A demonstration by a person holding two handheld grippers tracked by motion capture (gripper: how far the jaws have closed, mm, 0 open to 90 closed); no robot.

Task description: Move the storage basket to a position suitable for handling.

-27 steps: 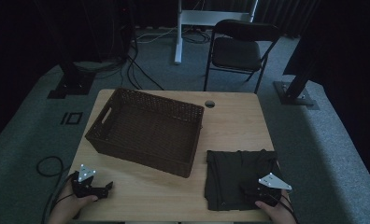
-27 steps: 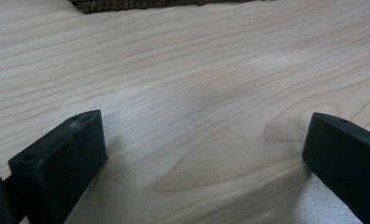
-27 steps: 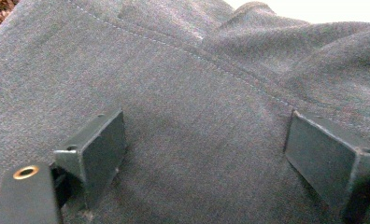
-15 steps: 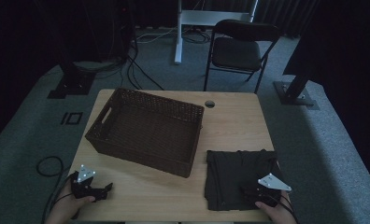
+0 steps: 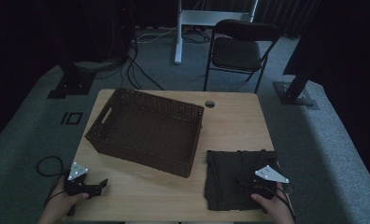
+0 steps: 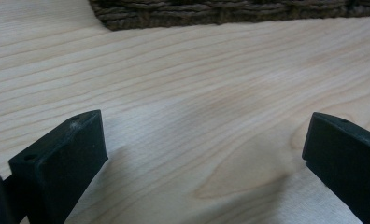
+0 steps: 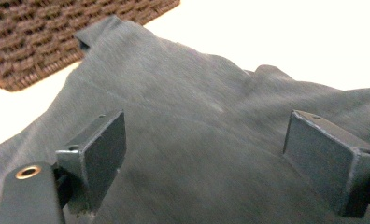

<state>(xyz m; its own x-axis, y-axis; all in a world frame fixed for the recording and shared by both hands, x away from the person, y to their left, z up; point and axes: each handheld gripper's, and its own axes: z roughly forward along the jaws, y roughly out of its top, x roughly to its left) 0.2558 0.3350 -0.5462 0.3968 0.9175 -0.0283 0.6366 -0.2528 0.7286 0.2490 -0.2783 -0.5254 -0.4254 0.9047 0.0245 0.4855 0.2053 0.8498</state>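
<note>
A dark grey folded cloth lies flat at the table's front right, and it spreads under the jaws in the right gripper view. My right gripper rests over the cloth, open, its jaws wide apart just above the fabric. A brown wicker basket stands at the middle left, looking empty; its wall shows in both gripper views. My left gripper sits near the front left corner, open over bare wood, pointing toward the basket.
The light wooden table has a round cable hole at the back. A black folding chair stands behind the table. Stand bases and cables lie on the grey carpet.
</note>
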